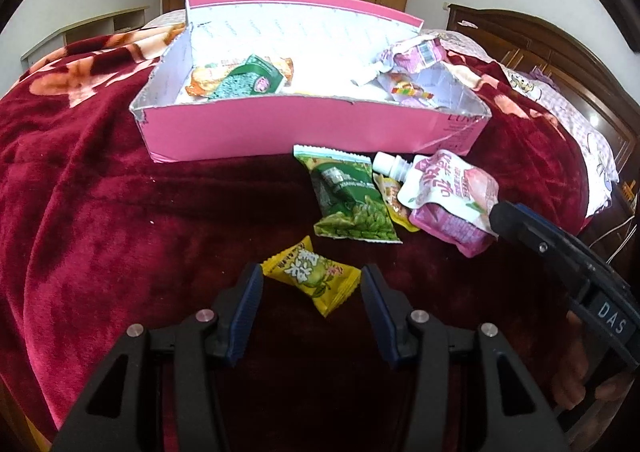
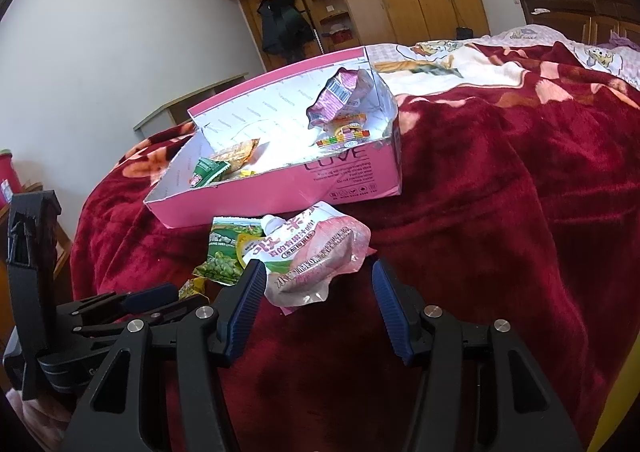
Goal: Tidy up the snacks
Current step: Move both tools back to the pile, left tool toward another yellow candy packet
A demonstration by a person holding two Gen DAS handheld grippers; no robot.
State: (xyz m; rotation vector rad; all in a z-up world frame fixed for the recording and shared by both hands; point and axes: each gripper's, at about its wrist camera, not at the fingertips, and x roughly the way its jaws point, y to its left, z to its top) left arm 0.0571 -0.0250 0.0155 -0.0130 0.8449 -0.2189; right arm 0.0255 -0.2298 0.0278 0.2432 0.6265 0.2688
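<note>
Both claws are held open: left gripper (image 1: 312, 288) around the yellow candy (image 1: 312, 277), right gripper (image 2: 318, 288) probably around the pink pouch (image 2: 316, 256), for lifting into the pink box (image 1: 312, 132).

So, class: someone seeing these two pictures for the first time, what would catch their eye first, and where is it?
Probably the pink box on the dark red blanket, already holding a few snack packets. Just in front of it lie a green pea packet and a pink drink pouch. Nearest, a yellow candy sits between the open fingers of the left claw.
</note>
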